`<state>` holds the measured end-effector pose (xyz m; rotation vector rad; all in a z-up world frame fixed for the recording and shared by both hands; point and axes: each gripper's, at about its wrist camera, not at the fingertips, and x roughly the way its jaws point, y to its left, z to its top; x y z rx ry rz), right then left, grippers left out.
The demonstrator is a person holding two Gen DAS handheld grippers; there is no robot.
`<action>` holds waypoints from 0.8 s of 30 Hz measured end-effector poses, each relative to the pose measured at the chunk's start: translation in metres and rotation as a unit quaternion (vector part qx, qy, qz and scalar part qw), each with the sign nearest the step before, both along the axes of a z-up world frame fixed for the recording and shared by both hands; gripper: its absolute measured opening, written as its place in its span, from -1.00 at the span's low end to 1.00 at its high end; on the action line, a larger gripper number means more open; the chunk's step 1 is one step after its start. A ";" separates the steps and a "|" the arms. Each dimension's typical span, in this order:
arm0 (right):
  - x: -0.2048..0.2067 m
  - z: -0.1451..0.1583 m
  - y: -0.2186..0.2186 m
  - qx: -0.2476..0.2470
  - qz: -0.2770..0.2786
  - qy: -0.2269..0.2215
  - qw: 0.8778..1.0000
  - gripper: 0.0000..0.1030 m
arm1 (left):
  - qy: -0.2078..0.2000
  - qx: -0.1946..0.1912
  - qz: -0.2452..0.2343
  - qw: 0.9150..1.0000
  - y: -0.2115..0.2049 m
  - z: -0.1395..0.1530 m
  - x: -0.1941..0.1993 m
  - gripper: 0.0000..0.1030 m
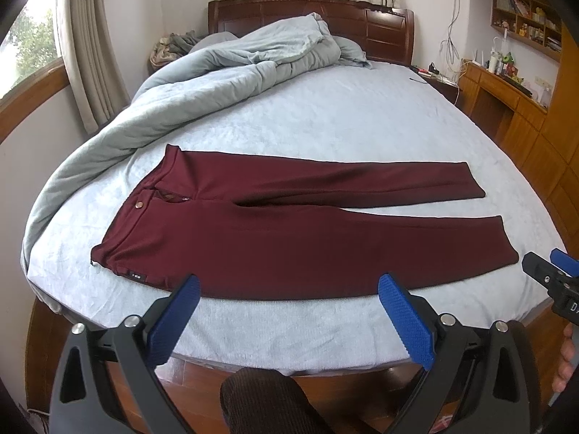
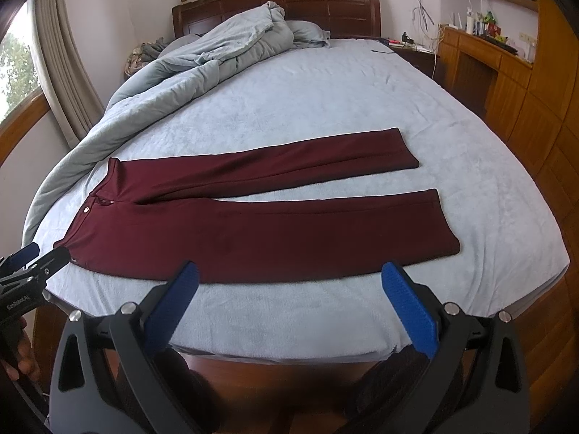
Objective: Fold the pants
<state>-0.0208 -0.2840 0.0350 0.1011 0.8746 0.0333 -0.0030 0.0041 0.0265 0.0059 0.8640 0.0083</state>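
One pair of maroon pants [image 1: 289, 238], laid flat and unfolded across the near part of the bed [image 1: 325, 115]; waistband at left, both legs running right, slightly apart. Left gripper [image 1: 289, 296] and right gripper [image 2: 291, 282]: each spread wide, empty, hovering at the bed's near edge, just short of the pants. Grey duvet [image 1: 202, 72] bunched at far left.

In front of me a bed [image 1: 343, 115] wears a pale blue sheet, with a grey-blue duvet [image 1: 224, 68] heaped along its left side up to the dark wooden headboard [image 1: 383, 25]. Beige curtains [image 1: 90, 54] hang beside a window [image 1: 29, 43] on the left. To the right stands a wooden desk [image 1: 506, 90] cluttered with small items, wall shelves [image 1: 524, 18] above it.
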 end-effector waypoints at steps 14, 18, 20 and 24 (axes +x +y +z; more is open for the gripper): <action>0.000 -0.002 -0.002 0.003 0.000 0.001 1.000 0.95 | 0.000 0.002 0.000 1.000 0.001 0.000 0.000 0.93; 0.000 -0.002 -0.002 0.003 0.000 0.001 1.000 0.95 | 0.000 0.002 0.000 1.000 0.001 0.000 0.000 0.93; 0.000 -0.002 -0.002 0.002 -0.001 0.002 1.000 0.95 | 0.001 0.002 0.000 1.000 0.001 0.000 0.001 0.93; 0.001 -0.003 -0.003 0.003 -0.001 0.002 1.000 0.95 | 0.001 0.002 0.000 1.000 0.001 0.000 0.001 0.93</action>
